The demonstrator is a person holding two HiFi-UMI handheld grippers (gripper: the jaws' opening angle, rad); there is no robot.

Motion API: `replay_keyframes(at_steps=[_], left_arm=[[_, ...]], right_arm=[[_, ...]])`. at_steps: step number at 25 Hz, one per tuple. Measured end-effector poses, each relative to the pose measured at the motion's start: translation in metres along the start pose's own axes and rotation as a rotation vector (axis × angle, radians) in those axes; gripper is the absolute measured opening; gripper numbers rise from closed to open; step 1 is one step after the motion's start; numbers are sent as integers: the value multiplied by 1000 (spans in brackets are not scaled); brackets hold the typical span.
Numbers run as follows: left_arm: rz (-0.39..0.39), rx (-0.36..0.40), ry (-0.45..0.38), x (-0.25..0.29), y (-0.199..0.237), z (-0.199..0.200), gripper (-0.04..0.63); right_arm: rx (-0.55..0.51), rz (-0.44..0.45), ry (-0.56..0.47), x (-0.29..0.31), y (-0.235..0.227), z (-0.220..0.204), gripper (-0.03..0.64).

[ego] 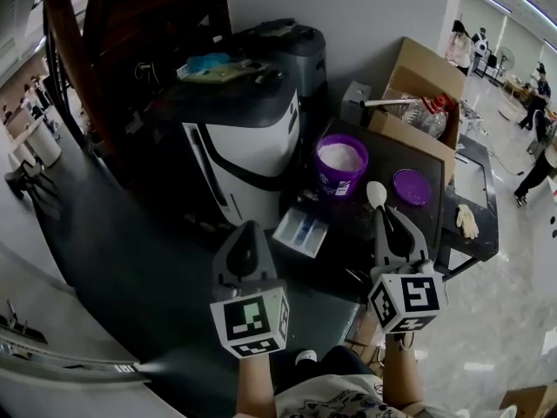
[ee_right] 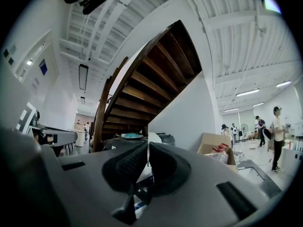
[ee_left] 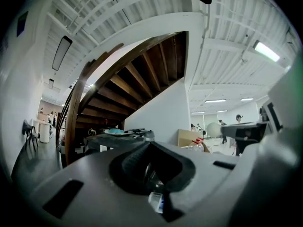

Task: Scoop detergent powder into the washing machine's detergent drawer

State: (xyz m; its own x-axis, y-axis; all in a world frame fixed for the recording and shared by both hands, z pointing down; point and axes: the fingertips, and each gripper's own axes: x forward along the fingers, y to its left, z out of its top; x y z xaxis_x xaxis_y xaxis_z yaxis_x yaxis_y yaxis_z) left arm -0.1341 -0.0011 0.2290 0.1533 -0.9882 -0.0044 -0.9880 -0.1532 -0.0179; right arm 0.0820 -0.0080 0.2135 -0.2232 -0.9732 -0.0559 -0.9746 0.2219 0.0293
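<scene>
Now | left gripper [ego: 248, 232] fingers together, empty | right gripper [ego: 391, 223] fingers clamp spoon [ego: 376, 193]

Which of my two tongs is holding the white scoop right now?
The right tongs: the white scoop projects from between their jaws, toward the purple tub. The left tongs are shut with nothing in them.

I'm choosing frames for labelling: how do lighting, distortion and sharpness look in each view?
Head view: dim and shadowy, yet the round purple tub of white powder stands out; straight edges bow. Left gripper view: heavy fisheye, black corners, the left gripper near and soft, a ceiling light glaring. Right gripper view: same fisheye; the right gripper holds a thin white plastic spoon, seen edge-on.
</scene>
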Motion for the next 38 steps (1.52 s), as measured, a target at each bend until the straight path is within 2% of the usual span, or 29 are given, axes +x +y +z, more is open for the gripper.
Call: replay_keyframes(at_steps=[12,20,29,38], left_arm=[[10,-2,29,29,0,-13,3],[33,-5,51,85,-4,-27,3],[65,7,70,169,-10,-27,3],[97,22,98,236,-13,-33,3]], right_arm=[[13,-25,35,27,-22,-17,25],[24,-20,73,83,-57,-40,24],[19,41,129,172,-90,-58,24],[-11,168,259,241,-106,-90,24]])
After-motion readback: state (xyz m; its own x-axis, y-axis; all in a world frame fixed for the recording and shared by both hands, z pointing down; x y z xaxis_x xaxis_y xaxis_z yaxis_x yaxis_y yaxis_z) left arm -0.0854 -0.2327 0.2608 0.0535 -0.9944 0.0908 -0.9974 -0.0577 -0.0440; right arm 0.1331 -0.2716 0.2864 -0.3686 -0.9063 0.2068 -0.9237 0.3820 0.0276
